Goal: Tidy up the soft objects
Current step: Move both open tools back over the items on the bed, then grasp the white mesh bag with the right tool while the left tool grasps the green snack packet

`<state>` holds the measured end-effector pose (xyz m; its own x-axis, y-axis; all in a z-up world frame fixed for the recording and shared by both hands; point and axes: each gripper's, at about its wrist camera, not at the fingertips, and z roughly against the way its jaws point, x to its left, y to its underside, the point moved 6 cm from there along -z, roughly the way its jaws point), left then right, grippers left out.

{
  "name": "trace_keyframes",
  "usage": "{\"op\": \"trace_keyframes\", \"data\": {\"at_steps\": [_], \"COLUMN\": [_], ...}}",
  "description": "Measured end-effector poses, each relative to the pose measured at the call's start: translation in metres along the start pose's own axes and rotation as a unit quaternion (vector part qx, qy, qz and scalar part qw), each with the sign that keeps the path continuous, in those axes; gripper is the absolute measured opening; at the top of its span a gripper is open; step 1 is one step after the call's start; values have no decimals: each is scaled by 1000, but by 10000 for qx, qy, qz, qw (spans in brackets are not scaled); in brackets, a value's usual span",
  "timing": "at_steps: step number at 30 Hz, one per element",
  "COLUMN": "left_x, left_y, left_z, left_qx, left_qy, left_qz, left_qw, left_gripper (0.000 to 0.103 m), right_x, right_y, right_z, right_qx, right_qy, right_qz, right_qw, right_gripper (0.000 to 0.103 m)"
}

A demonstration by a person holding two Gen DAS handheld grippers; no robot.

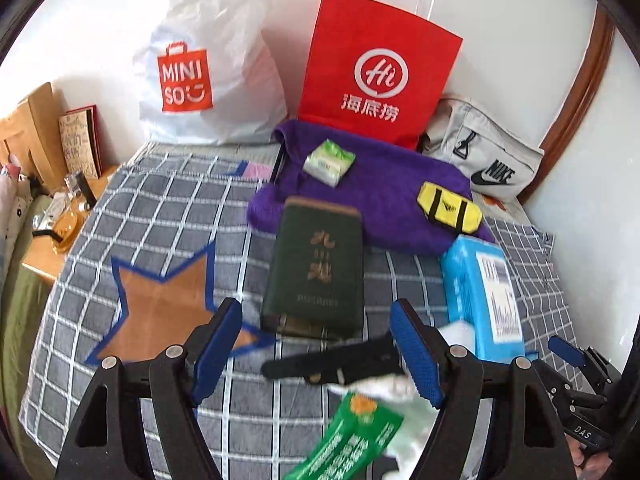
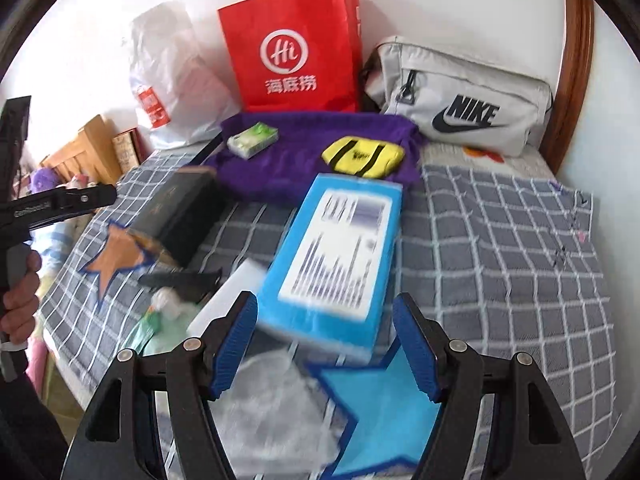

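Observation:
On the checked bedspread (image 1: 152, 216) lie a purple towel (image 1: 384, 196), with a small green tissue pack (image 1: 329, 161) and a yellow pouch (image 1: 449, 208) on it, a dark green box (image 1: 318, 268), a blue tissue pack (image 1: 482, 296), a black strap (image 1: 340, 362) and a green packet (image 1: 352, 440). My left gripper (image 1: 316, 352) is open above the black strap. My right gripper (image 2: 326, 344) is open, its fingers either side of the near end of the blue tissue pack (image 2: 336, 256), with clear plastic wrap (image 2: 276, 404) beneath it.
A red paper bag (image 1: 372, 72), a white Miniso bag (image 1: 200, 68) and a grey Nike bag (image 1: 484, 156) stand against the wall. A brown star patch (image 1: 164, 304) and a blue star patch (image 2: 380, 412) mark the bedspread. A wooden bedside table (image 1: 52, 236) is at left.

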<state>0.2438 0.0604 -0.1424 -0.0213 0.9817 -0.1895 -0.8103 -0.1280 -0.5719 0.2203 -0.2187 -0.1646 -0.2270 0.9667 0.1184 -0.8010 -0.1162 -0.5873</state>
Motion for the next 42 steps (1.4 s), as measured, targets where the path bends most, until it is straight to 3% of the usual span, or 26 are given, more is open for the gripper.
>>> {"op": "trace_keyframes", "data": {"at_steps": [9,17,19,24,27,35,38,42], "left_x": [10,23,25,17,7,-14,-14,-14], "left_y": [55,89,94,102,108,125,131,129], "left_z": [8,10,11,8,0,-23,-28,-29], "left_qx": [127,249,257,354,502,861,874,758], "left_qy": [84,-26,-33,226,392,587,539,436], "left_qz": [-22,-27,-118,-386,-573,-943,-995,-1053], "left_qw": [9999,9997,9996,9984,9963,9901,9897,9906], "left_gripper": [75,75,75,75,75,75,75,75], "right_x": [32,44,52,63,59,32,23,18], "right_y": [70,92,98,105,104,101,100,103], "right_z": [-7,-44,-49,-54,-53,-44,-43,-40], "right_qx": [294,691,660,540,453,309,291,289], "right_qy": [-448,-697,-676,-258,-111,34,71,55], "right_qz": [424,450,685,1052,997,727,585,400], "right_qw": [9977,9942,9932,9927,9939,9969,9978,9988], "right_gripper": [81,87,96,96,84,30,18,15]}}
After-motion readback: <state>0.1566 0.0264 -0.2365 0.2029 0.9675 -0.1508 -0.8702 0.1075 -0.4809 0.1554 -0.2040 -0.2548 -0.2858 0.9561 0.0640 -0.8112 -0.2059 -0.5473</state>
